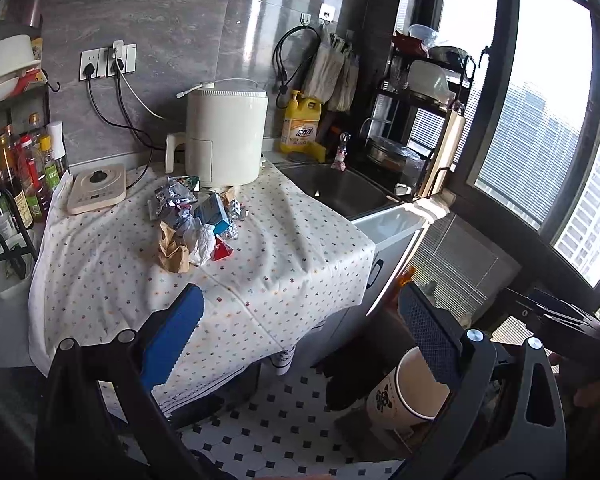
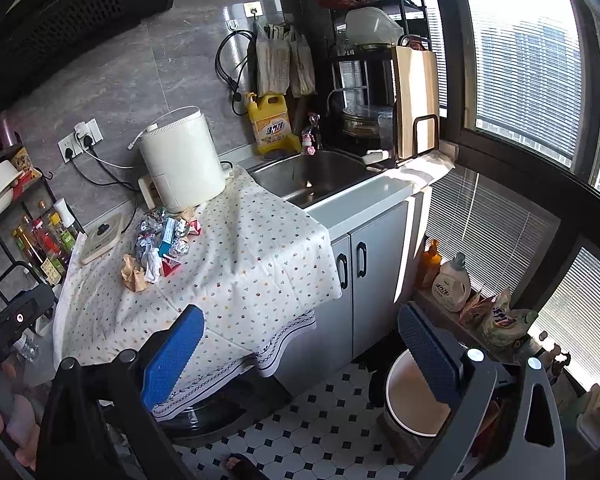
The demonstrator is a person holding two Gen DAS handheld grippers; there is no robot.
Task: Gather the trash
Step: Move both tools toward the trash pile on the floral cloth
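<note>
Lying heaped on the cloth-covered counter [image 1: 284,248], the trash [image 1: 194,220] is seen before the white appliance [image 1: 224,136]; left tongs [image 1: 300,340] and right tongs [image 2: 300,352] are held apart, empty, short of it.

Left wrist view: looks down from off the front edge of the cloth-covered desk [image 1: 260,272] toward the back wall, well back from it. Right wrist view: similar stance, set further right, facing the desk's front right corner. Both share desk, sink [image 2: 312,180], floor bin [image 2: 412,400].
</note>
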